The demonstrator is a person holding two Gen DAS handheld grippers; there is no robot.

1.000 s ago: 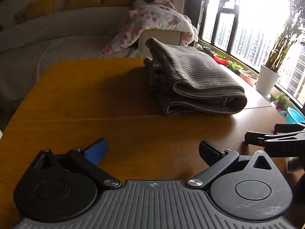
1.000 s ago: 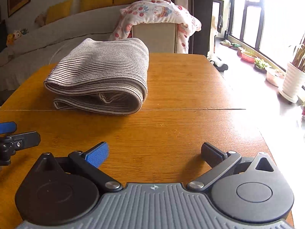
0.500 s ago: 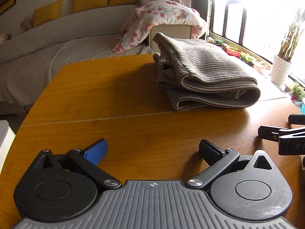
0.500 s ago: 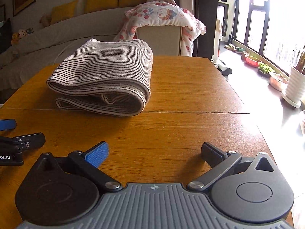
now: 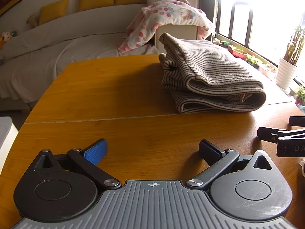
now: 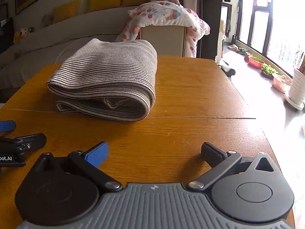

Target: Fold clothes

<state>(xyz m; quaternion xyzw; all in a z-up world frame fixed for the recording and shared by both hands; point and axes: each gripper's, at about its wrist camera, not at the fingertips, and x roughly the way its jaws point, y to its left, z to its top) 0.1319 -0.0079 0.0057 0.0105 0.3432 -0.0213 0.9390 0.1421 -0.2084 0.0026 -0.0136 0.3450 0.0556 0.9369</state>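
Note:
A grey garment with thin dark stripes [image 5: 211, 78] [image 6: 106, 80] lies folded into a thick bundle on the wooden table [image 5: 114, 87] [image 6: 190, 87], past the table's seam. My left gripper [image 5: 152, 149] is open, low over the near part of the table, well short of the bundle and empty. My right gripper [image 6: 154, 151] is open too, with nothing between its fingers, on the near side of the seam. Each gripper shows at the edge of the other's view: the right one [image 5: 284, 135], the left one [image 6: 17, 143].
A sofa [image 5: 57, 43] with yellow cushions [image 6: 104, 0] runs behind the table. A box draped with a floral blanket [image 6: 167, 17] stands at the far table edge. Potted plants [image 5: 287, 66] line the bright window on the right. A white object [image 5: 4, 131] sits off the table's left edge.
Both grippers have drawn back and swung a little, so the folded garment sits farther right in the left view. The garment itself has not moved. Both stay open.

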